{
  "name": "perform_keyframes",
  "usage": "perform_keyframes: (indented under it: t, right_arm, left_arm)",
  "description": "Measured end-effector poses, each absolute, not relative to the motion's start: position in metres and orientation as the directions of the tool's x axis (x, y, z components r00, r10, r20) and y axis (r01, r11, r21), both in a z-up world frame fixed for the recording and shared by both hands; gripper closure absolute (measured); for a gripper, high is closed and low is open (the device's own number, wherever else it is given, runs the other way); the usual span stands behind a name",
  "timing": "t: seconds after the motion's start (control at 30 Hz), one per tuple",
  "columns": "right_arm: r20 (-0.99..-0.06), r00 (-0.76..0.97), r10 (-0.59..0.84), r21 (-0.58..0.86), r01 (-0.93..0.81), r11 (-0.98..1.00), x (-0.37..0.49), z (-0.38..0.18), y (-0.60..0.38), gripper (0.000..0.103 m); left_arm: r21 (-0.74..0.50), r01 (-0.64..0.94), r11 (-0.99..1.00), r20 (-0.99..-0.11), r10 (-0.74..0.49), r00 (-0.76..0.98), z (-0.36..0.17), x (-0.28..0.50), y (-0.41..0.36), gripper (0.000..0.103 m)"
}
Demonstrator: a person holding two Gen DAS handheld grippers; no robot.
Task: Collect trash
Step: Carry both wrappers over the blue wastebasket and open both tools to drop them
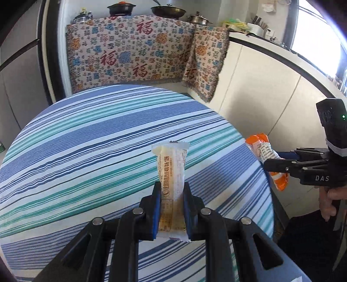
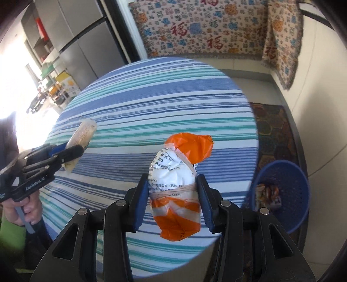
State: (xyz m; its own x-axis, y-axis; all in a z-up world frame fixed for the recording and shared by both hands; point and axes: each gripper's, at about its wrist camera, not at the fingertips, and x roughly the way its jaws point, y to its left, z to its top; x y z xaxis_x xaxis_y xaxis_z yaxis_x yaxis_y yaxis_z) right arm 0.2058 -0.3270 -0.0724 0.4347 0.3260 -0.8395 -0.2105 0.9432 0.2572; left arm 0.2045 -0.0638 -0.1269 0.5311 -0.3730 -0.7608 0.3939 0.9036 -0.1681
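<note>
Striped table (image 1: 86, 141) fills both views; left tool (image 1: 172, 208) clamps a pale wrapper (image 1: 172, 169); right tool (image 2: 173, 201) grips an orange-white bundle (image 2: 177, 184); blue basket (image 2: 303, 208) beside.

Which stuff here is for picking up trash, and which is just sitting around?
For the job:
- yellow wrapper, gripped by left tool
- orange-and-white bag, gripped by right tool
- blue basket

Just there:
- striped tablecloth
- pots
- patterned blanket
</note>
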Motion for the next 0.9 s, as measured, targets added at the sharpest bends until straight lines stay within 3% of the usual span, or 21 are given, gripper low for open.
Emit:
perform_keyframes:
  t: [0.23, 0.43, 0.63, 0.9]
  right_arm:
    - [-0.855, 0.472, 0.214, 0.235, -0.014, 0.972, 0.196, -0.079, -0.454, 0.058]
    - [-0.868, 0.459, 0.189, 0.254, 0.083, 0.964, 0.202, -0.109, -0.524, 0.058]
    - [-0.877, 0.441, 0.191, 0.284, 0.154, 0.946, 0.219, -0.148, -0.574, 0.058]
    - [-0.885, 0.396, 0.245, 0.360, 0.250, 0.899, 0.231, -0.200, -0.614, 0.055]
  left_arm:
    - [-0.227, 0.565, 0.793, -0.741, -0.517, 0.428, -0.104, 0.216, -0.192, 0.085]
    - [-0.283, 0.643, 0.711, -0.750, -0.582, 0.314, -0.117, 0.232, -0.302, 0.085]
    - [-0.322, 0.641, 0.697, -0.790, -0.571, 0.225, -0.162, 0.258, -0.383, 0.085]
    - [-0.322, 0.635, 0.702, -0.831, -0.531, 0.166, -0.216, 0.283, -0.433, 0.082]
